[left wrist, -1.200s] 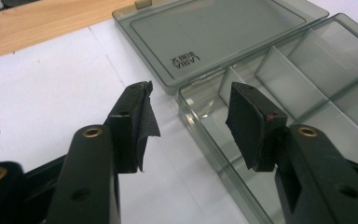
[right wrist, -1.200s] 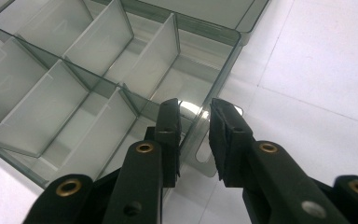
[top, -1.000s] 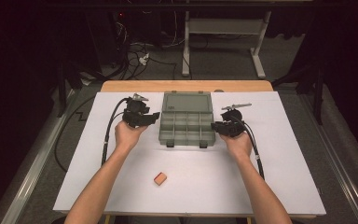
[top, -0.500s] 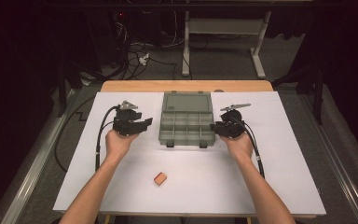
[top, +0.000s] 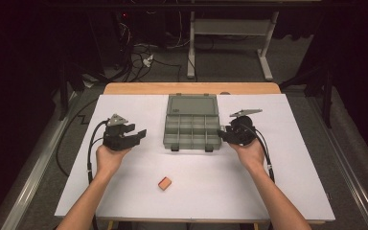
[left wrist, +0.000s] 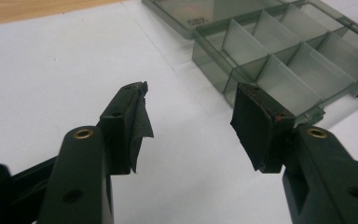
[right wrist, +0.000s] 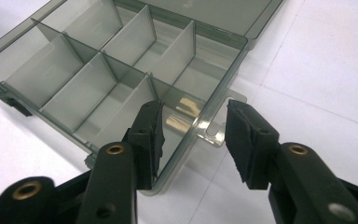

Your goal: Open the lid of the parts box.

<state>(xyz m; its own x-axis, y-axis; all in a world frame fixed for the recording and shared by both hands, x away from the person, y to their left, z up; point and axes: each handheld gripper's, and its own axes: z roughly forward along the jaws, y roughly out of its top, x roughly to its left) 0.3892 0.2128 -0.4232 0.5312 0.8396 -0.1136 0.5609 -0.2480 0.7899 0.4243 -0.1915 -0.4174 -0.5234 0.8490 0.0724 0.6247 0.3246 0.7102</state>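
Nearest the person, a small orange block [top: 165,182] lies on the white counter [top: 287,191], between the two forearms and well short of both grippers. The left gripper [top: 135,137] stands apart from the compartment box [top: 192,129], which lies off to its right; its jaws have just been opening, with nothing between them. The right gripper [right wrist: 193,140] straddles the box's side wall; its jaws have just been opening and its pads stand clear. Beyond the compartments, the box's lid [top: 192,104] lies open flat.
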